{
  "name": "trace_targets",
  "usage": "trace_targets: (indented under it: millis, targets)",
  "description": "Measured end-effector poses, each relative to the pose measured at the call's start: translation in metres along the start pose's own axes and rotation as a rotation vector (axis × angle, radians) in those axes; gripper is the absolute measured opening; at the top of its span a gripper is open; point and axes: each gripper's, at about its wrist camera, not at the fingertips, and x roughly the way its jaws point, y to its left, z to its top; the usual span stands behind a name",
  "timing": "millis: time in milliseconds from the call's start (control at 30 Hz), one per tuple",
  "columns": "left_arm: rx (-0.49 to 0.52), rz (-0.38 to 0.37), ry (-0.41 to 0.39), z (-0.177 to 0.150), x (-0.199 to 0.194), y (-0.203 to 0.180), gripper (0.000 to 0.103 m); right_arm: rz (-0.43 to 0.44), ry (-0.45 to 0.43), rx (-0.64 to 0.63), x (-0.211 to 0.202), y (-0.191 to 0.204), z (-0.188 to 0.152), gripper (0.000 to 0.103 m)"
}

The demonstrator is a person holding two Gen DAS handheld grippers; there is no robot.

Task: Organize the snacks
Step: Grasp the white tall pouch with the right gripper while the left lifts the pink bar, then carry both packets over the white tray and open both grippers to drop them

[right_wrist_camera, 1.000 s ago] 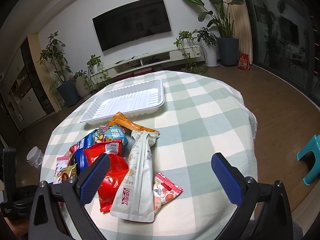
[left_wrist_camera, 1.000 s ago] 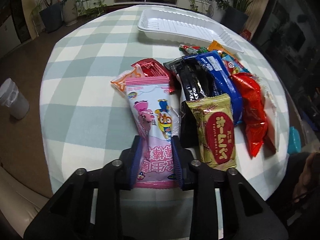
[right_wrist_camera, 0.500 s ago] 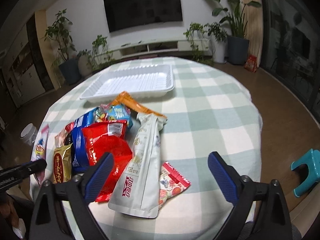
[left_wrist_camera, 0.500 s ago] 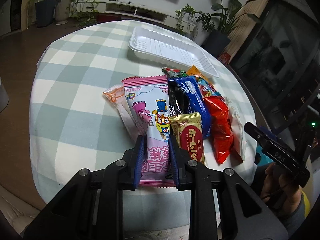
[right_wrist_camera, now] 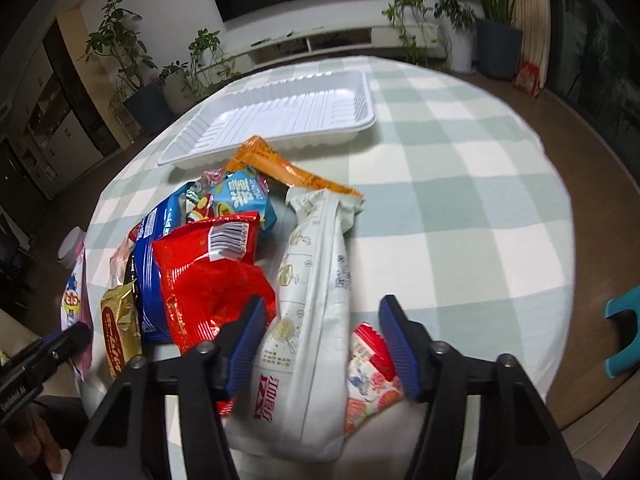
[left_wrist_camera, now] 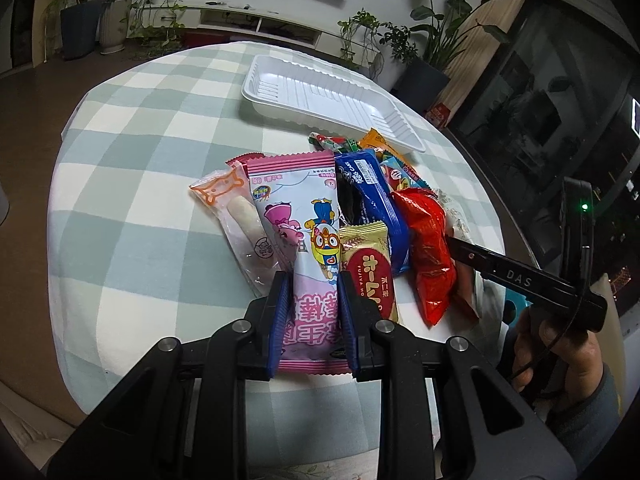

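Tongs first, left to right. Your left tongs [left_wrist_camera: 312, 320] are clamped on the near end of the pink pack [left_wrist_camera: 306, 240]; a second ago that pack lay flat with its far end over the red-edged packet, and now its far end stands clear of the heap, so it looks lifted and ready to carry. Your right tongs [right_wrist_camera: 320, 340] were spread wide above the pile a second ago; they have dropped onto it and their jaws have just been closing, now at a middling gap around the near part of the white pouch [right_wrist_camera: 308, 320]. The pads do not yet press on it, so judge that grip as unfinished.

The tray [left_wrist_camera: 332, 96] sits empty at the far side of the checked surface [left_wrist_camera: 140, 200], so nothing has been sorted yet.

Around the pink pack: a clear sausage wrapper [left_wrist_camera: 240, 220] just to its left, a gold pie pack [left_wrist_camera: 368, 272] touching its right edge, then a blue cake pack [left_wrist_camera: 372, 192] and a red bag [left_wrist_camera: 428, 248] further right. By the white pouch, the red bag crowds the left pad and a small red-and-white packet [right_wrist_camera: 372, 376] lies partly under the pouch by the right pad; either could get pinched. An orange sachet [right_wrist_camera: 280, 164] lies between pile and tray, on the way there.
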Motion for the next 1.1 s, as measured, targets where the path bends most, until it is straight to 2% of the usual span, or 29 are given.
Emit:
trace_targets:
  millis: [67,233,600,800,900,1100]
  targets:
    - [-0.001,-0.002,-0.001,0.000,0.000,0.001,0.022,0.018,0.003,-0.003,0.002,0.001,0.000,0.042]
    - [0.000,-0.001,-0.003,0.000,0.000,0.001,0.022,0.035,-0.007,-0.032,-0.001,0.007,-0.003,0.032]
    - [-0.001,-0.010,-0.019,0.002,0.000,0.002,0.022,0.085,-0.077,-0.009,-0.021,0.004,-0.006,0.028]
    - [0.004,-0.014,-0.026,0.001,-0.002,0.002,0.022,0.180,-0.123,0.030,-0.034,0.001,-0.007,0.028]
    - [0.004,-0.013,-0.029,0.002,-0.002,0.002,0.022,0.196,-0.141,0.042,-0.038,-0.001,-0.006,0.028]
    - [-0.051,-0.070,-0.047,0.007,-0.010,0.011,0.022,0.226,-0.155,0.144,-0.043,-0.021,0.002,0.028]
